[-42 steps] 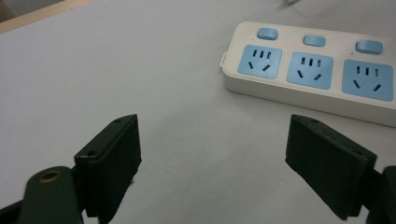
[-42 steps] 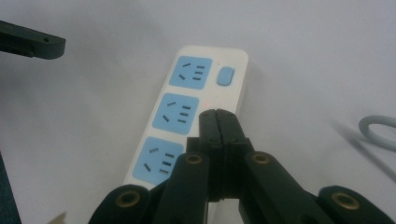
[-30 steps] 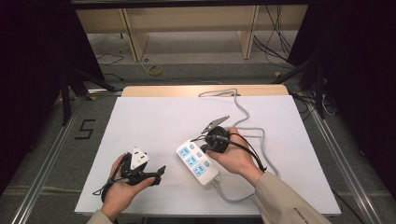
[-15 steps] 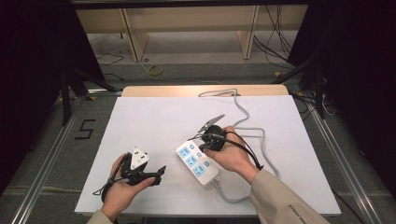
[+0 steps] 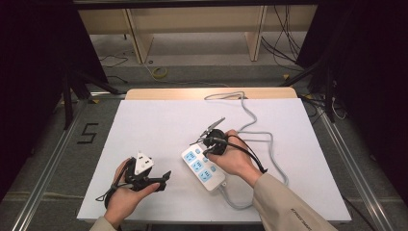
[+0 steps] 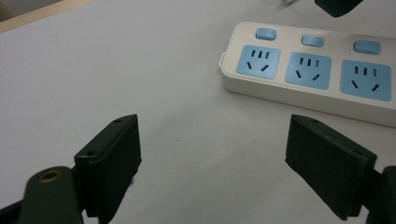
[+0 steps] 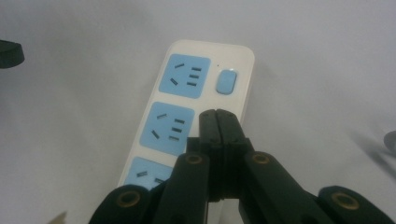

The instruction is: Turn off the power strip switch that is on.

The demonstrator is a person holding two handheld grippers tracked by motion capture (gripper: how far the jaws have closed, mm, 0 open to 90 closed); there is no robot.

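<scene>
**Two handheld grippers at a three-socket power strip**

One white power strip [image 5: 203, 167] lies on the white table [image 5: 159, 125], right of centre and toward the near edge, set diagonally. Its body is a smooth, glossy plastic bar with rounded corners. It carries three pale blue socket panels with dark slots, each paired with a rounded blue rocker switch [image 7: 227, 81]. A grey cable [image 5: 260, 134] leaves its near end, loops out to the right and runs to the far table edge in loose curves.

Right gripper [image 7: 218, 122]: held in the right hand [image 5: 235, 159], directly above the strip's far half. Its black jaws are pressed flat together with nothing between them; the tips sit over the switch side of the middle socket. Whether the tips touch the casing cannot be told. The jaw arms are matte black plastic with brass-coloured pivot rivets.

Left gripper [image 6: 229, 163]: held in the left hand [image 5: 122, 195], near the table's near-left corner, well apart from the strip. Its jaws stand wide apart and hold nothing. The pads [image 6: 114, 163] are thick, blocky, dull black slabs with squared edges. They point across bare table toward the strip's long side. A grey three-cornered plate [image 5: 143, 162] sits on top of this gripper.

Table surface: plain, matte white, with a pale wooden strip [image 5: 207, 93] along the far edge.
</scene>
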